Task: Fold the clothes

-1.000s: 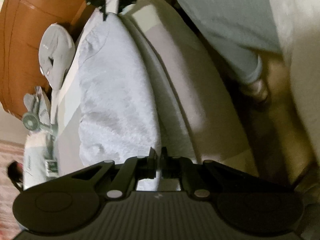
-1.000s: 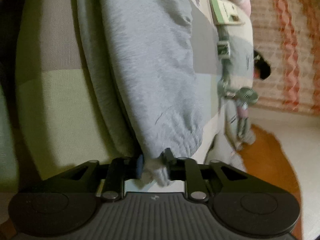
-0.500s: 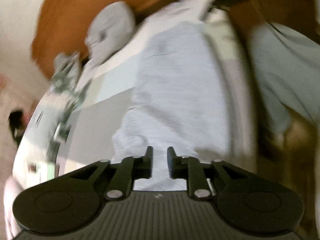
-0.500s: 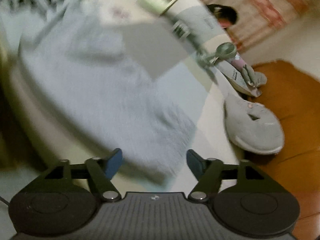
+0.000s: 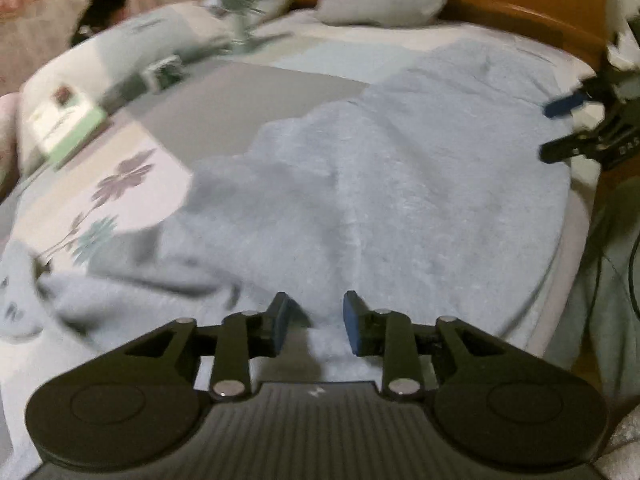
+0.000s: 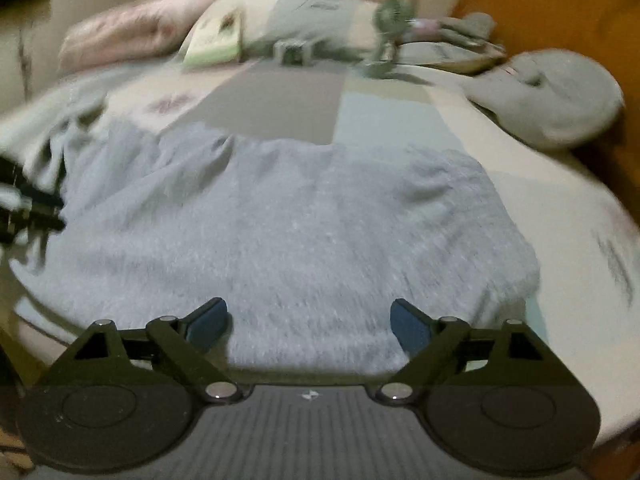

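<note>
**Dim indoor light, motion smear, strong fisheye curve**

Both views are dim and flat, with a cool cast and no glare. Motion blur softens nearly everything: the light blue garment [image 5: 400,184] loses its pile texture, and the bed [image 6: 280,96] shows smeared patchwork edges. Items along the far side, such as the small fan [image 6: 390,30], are streaked and hard to read. Only the black gripper bodies close to each lens stay fairly sharp. Soft shadows sit under the garment's folds. Fisheye distortion bows the bed's edges, and the corners fall dark.
</note>
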A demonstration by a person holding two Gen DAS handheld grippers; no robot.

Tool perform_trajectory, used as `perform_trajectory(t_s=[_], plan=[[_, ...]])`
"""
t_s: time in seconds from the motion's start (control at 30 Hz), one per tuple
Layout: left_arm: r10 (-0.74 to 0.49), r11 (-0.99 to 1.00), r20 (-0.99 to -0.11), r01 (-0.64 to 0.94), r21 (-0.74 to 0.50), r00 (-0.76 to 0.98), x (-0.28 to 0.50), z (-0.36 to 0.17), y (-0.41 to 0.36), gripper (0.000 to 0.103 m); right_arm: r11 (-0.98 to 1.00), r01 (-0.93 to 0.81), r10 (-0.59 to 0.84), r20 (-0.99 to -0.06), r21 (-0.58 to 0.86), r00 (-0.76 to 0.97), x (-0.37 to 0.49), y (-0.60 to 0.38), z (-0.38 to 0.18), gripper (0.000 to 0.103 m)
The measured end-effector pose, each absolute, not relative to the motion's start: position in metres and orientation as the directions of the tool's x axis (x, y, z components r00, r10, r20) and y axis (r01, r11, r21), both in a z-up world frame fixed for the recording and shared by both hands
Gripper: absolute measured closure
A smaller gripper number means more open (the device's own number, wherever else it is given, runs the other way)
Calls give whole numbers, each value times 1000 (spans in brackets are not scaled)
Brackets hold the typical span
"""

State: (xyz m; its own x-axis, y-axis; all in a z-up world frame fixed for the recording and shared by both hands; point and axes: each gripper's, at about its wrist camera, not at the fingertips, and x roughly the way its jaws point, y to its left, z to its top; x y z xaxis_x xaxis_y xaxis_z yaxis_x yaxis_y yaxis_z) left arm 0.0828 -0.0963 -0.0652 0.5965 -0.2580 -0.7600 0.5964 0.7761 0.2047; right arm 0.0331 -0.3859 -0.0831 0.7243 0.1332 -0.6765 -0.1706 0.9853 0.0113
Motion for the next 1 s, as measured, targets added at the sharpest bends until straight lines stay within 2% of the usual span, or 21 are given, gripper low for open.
perform_trajectory(t_s=[0.03,0.07,0.1,0.23,0.4,0.67,0.77,0.87,1.0], plan=[[-255,793,-761,579,188,596,80,-67,-90,74,988,-153,120,-675,10,728,28,-386,-84,10],[-252,810,-763,561,172,596,78,-69,-84,74,991,-135,101,-679,3,727,25,-384,-86,2],[-249,821,-764,549,160,595,77,-70,-79,74,993,-117,81,-687,-6,722,22,-382,-90,0],[-265,791,-741,579,198,617,78,-54,-88,72,998,-59,40,-677,-6,735,14,-379,-87,0],[-317,765,-696,607,213,644,87,-37,-105,60,999,-26,5,-634,-24,774,13,-385,-65,0],[-338,748,-742,644,161,578,97,-75,-130,60,949,54,137,-562,310,816,15,-445,-56,0],[-345,773,-745,624,120,571,98,-76,-123,58,931,9,195,-519,364,832,26,-453,-56,0],[-327,780,-750,612,129,575,103,-74,-122,50,933,12,192,-523,360,830,49,-456,-64,0],[-295,800,-764,586,131,574,105,-74,-117,46,959,57,116,-564,279,817,73,-458,-76,4]])
